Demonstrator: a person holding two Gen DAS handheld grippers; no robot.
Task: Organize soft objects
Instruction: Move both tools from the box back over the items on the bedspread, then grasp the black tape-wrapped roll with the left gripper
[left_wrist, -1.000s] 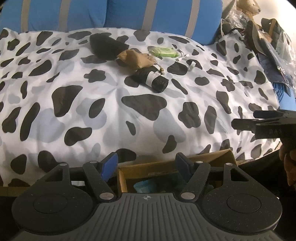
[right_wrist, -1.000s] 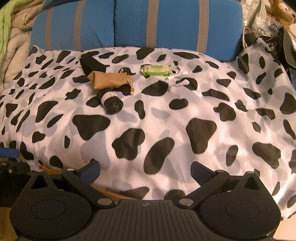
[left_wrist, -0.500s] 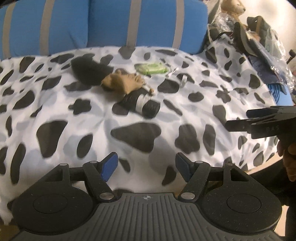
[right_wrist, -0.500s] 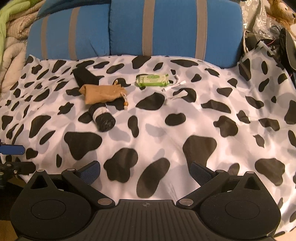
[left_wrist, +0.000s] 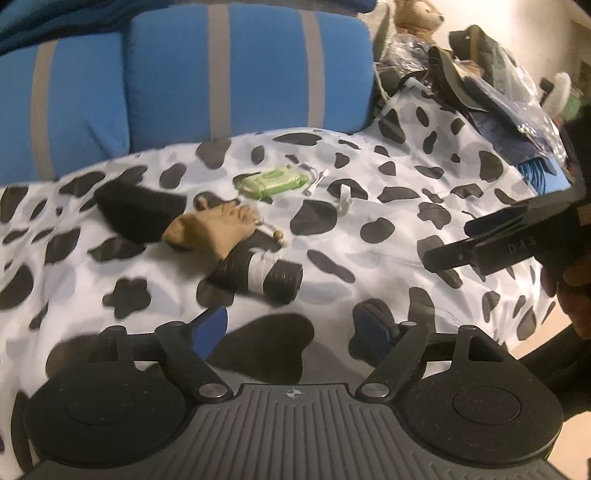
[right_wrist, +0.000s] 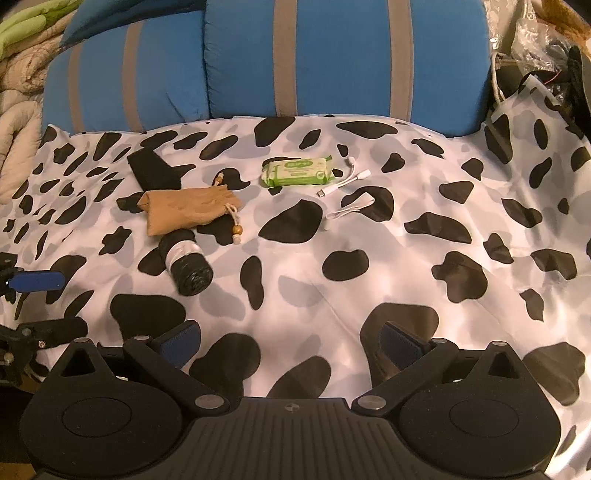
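Warm, dim indoor light is falling evenly on the cow-print cover (right_wrist: 369, 229), the left wrist view is smearing with motion blur around the black roll (left_wrist: 258, 275), the right wrist view is staying sharper, and fisheye bending is curving the blue cushions (right_wrist: 332, 62) along both upper edges.

Raised letters reading roughly "DAS" are seen on the side of the right gripper (left_wrist: 517, 242) body in the left wrist view; further characters cannot be made out. Print is present on the white label of the green wipes pack (right_wrist: 299, 170), but it is too small and blurred to be read. No other text is legible.
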